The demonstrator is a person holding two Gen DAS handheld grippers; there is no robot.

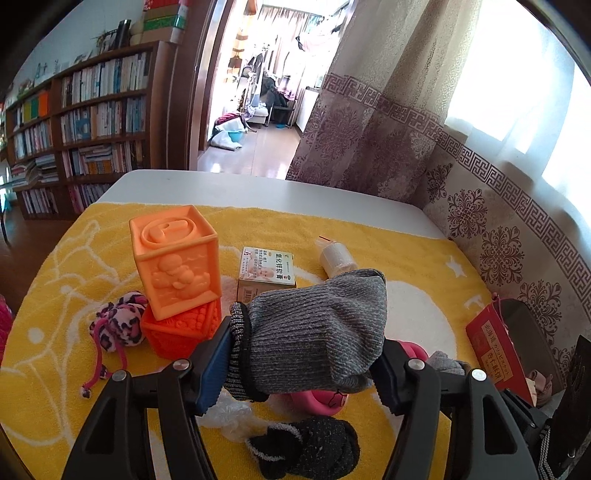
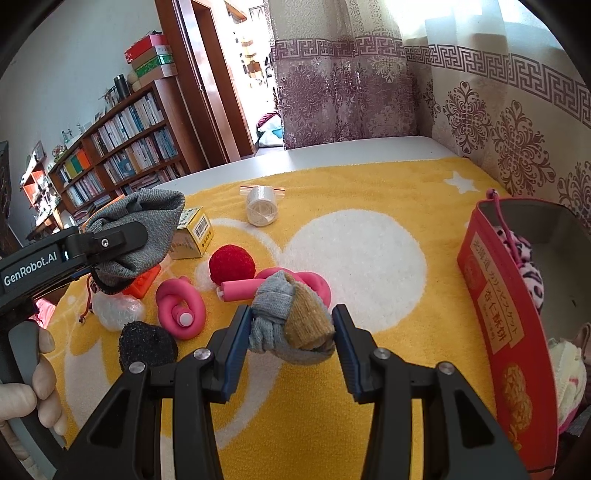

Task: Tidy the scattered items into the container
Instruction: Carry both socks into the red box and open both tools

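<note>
So both tools are loaded: left tool [image 1: 303,354] is clamped on a floppy grey knit sock [image 1: 314,328], right tool [image 2: 291,332] is pinched on a knotted grey-and-tan sock ball [image 2: 291,321]. The red box [image 2: 517,354], rigid card and open-topped, sits to the right of both tools and nearer the right one, so I'd drop that load first.

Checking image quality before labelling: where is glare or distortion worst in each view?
Left wrist view: window and doorway blown out white, bookshelf bowed by fisheye. Right wrist view: glare at top-right curtain, dark corners; the yellow towel evenly lit and sharp.
</note>
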